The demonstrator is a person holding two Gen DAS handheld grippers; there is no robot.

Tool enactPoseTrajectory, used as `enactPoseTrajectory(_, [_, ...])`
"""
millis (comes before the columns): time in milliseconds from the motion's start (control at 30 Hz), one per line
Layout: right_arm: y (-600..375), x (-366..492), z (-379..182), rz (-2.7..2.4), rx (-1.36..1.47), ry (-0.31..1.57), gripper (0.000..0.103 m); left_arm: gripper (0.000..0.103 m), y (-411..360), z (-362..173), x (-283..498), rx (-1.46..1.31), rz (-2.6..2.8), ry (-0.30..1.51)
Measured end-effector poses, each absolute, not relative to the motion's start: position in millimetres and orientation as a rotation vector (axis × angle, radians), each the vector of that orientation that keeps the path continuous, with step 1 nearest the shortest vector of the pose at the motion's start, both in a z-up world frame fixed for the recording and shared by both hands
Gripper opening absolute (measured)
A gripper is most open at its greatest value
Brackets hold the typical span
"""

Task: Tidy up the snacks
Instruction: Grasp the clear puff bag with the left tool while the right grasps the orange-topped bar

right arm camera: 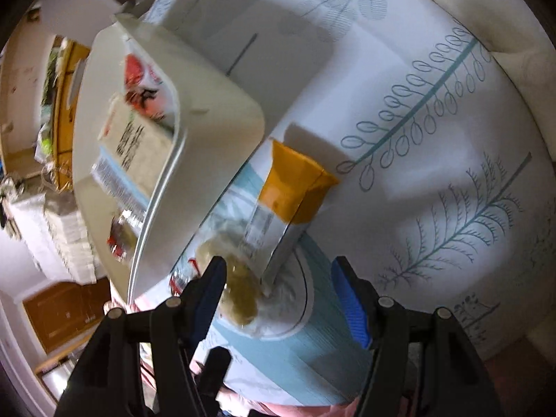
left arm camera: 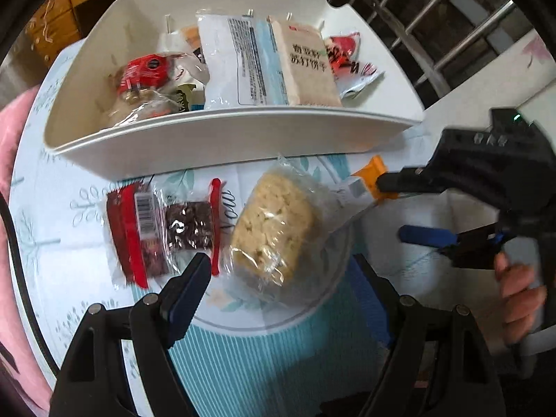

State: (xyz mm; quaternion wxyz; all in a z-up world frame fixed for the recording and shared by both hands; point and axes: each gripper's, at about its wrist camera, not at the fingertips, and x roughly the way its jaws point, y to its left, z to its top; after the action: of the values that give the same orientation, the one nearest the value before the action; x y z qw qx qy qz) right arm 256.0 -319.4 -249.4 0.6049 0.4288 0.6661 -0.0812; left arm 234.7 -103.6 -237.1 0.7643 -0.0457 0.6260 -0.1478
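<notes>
Black plastic left gripper, blue pads, silver screws; right gripper alike.

**Daylit, warped, partly smeared**

Bright, soft daylight from the barred window. Glare on clear snack wrappers and on the tablecloth. Soft shadows beside the white bin. Heavy fisheye bending, black corners. Sharp enough in left view; motion blur across right view, worst on bin contents.

Left wrist view looks down close, facing the white bin. Right wrist view, tilted, approaches the bin from its end. Both share it.
</notes>
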Motion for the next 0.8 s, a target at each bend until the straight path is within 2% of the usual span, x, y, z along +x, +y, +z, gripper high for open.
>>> enactPoseTrajectory(233, [-316.0,260.8,-260.2,-0.306,1.027,1.509,0.063,0.079,-114.1,-266.8,245.5,-0.072,-0.320,1.382])
enactPoseTrajectory(567, [-302.8,281.9,-270.1,-0.370,0.965,1.557,0.063,0.079,-130.7,-270.9,248.7,0.011,-0.349,1.319])
enactPoseTrajectory(733, [-298.7,289.0,-275.6,-0.448,0.923,1.592,0.063,0.062,-129.7,-270.0,245.3,-0.007,-0.355,1.286])
enactPoseTrajectory(800, [-296.2,291.3,-275.2,-0.468,0.906,1.595,0.061,0.059,-129.5,-270.8,243.7,-0.024,-0.356,1.287])
